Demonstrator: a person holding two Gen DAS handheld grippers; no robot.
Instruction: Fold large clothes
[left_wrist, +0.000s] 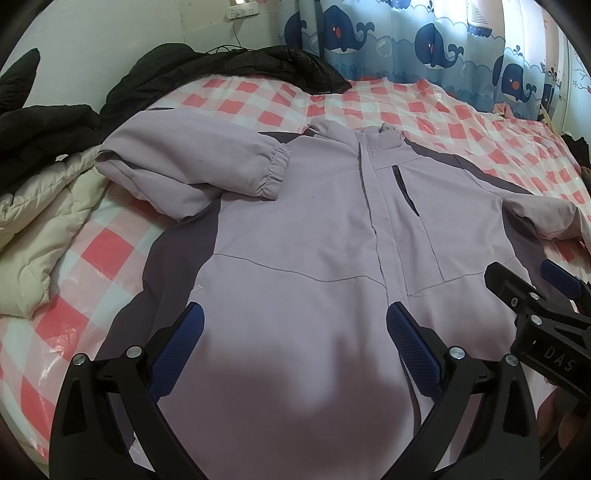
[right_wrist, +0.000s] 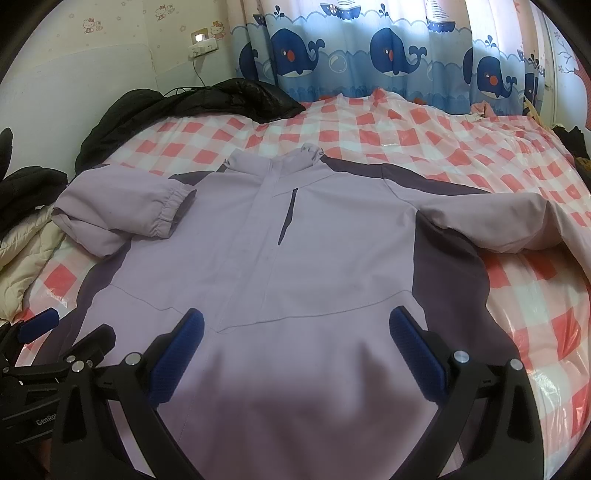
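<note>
A lilac jacket (left_wrist: 306, 236) with dark purple side panels lies front up on the bed, collar away from me; it also shows in the right wrist view (right_wrist: 295, 251). Its left sleeve (left_wrist: 192, 166) is folded in across the chest. Its right sleeve (right_wrist: 517, 221) lies stretched out to the right. My left gripper (left_wrist: 295, 328) is open and empty above the jacket's lower part. My right gripper (right_wrist: 295, 328) is open and empty above the hem, beside the left one. Each gripper shows at the edge of the other's view.
The bed has a red-and-white checked plastic cover (right_wrist: 424, 133). Black coats (left_wrist: 229, 70) lie piled at the far left by the wall. A cream quilted coat (left_wrist: 44, 221) lies on the left edge. A whale-print curtain (right_wrist: 369, 55) hangs behind.
</note>
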